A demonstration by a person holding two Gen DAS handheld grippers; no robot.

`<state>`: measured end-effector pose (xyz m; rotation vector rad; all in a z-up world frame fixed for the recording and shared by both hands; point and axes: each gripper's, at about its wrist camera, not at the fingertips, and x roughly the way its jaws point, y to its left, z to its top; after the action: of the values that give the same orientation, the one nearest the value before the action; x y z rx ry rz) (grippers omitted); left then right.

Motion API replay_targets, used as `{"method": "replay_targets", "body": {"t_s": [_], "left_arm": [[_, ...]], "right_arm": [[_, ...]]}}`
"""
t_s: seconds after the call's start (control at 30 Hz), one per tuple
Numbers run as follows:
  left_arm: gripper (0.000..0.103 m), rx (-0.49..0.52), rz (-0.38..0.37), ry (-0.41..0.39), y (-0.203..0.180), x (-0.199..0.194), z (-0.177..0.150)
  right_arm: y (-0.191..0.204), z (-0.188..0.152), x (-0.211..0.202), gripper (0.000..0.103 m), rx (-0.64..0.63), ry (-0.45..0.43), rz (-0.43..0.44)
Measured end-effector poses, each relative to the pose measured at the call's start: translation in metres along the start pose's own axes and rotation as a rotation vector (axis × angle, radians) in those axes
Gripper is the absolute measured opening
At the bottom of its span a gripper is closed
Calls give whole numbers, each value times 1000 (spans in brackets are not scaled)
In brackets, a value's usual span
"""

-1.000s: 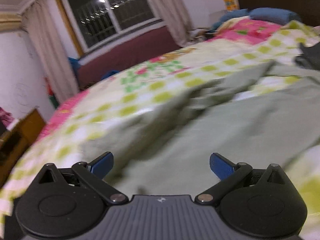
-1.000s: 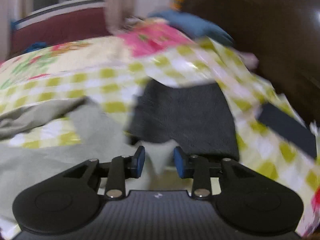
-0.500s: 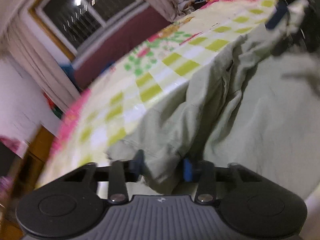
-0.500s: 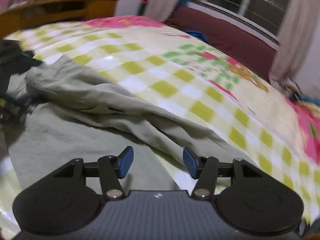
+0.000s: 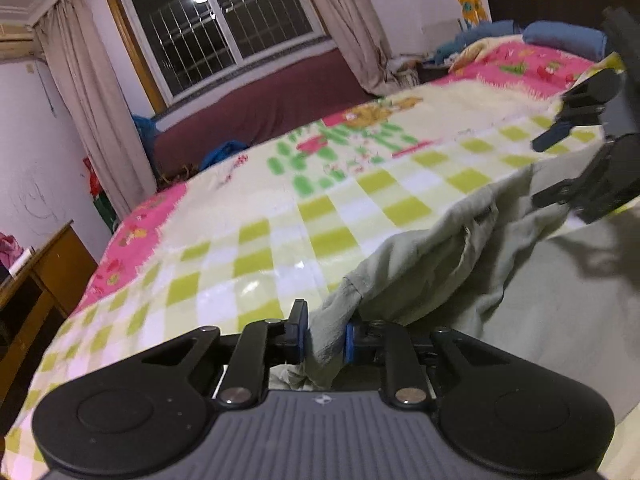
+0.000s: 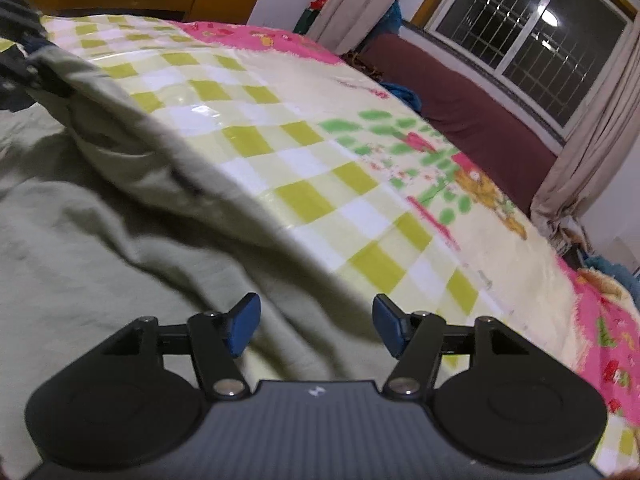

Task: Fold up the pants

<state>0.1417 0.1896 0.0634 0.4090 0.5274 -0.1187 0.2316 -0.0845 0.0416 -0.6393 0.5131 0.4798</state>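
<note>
Bed [image 5: 280,240], left tongs [image 5: 323,336] pinching pants [image 5: 440,264]

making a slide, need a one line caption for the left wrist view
Left gripper shut on a corner of the grey-green pants over a checked blanket, right gripper open opposite.

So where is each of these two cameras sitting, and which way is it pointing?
Left wrist view: rides on the left tongs, looking along them across the checked bedspread toward the window; its own tongs pinch the green pants, and the right tongs show at the far right.
Right wrist view: rides on the right tongs, standing open over the pants, facing across the bed toward the window.
Shared: pants, bedspread, window, maroon ledge.
</note>
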Motion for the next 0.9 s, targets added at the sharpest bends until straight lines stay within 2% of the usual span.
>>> {"method": "replay_targets", "body": {"t_s": [0.07,0.2,0.23,0.27,0.3,0.33,0.4,0.5,0.57,0.67,0.77,0.83,0.9], "left_arm": [[34,0,-2,-8,1,-5,4],[34,15,-13,-11,0,-12,3],[34,20,-12,-6,0,-11,2],[34,23,-9,0,0,-11,0],[34,25,-5,9,1,-7,0],[34,26,1,15,2,-3,0],[34,32,17,25,6,10,4],[32,39,53,8,15,26,19],[32,52,85,-28,20,25,28],[32,49,128,-84,30,11,25],[32,18,148,-69,38,-2,-6],[32,10,157,-11,33,-2,-36],[32,23,163,73,25,4,-69]], "right_arm": [[-1,3,6,69,-53,-10,-8],[9,8,34,66,-179,18,29],[10,10,44,59,-197,42,15],[9,12,50,29,-192,64,14],[5,14,56,13,-174,92,17],[0,16,60,2,-140,126,22],[-17,20,55,3,-34,155,37],[-39,35,27,3,65,130,21],[-53,50,-5,2,168,77,15],[-56,59,-67,3,304,-21,83],[-8,43,-106,3,268,-30,176],[33,24,-105,3,261,19,254],[76,0,-85,3,238,101,319]]}}
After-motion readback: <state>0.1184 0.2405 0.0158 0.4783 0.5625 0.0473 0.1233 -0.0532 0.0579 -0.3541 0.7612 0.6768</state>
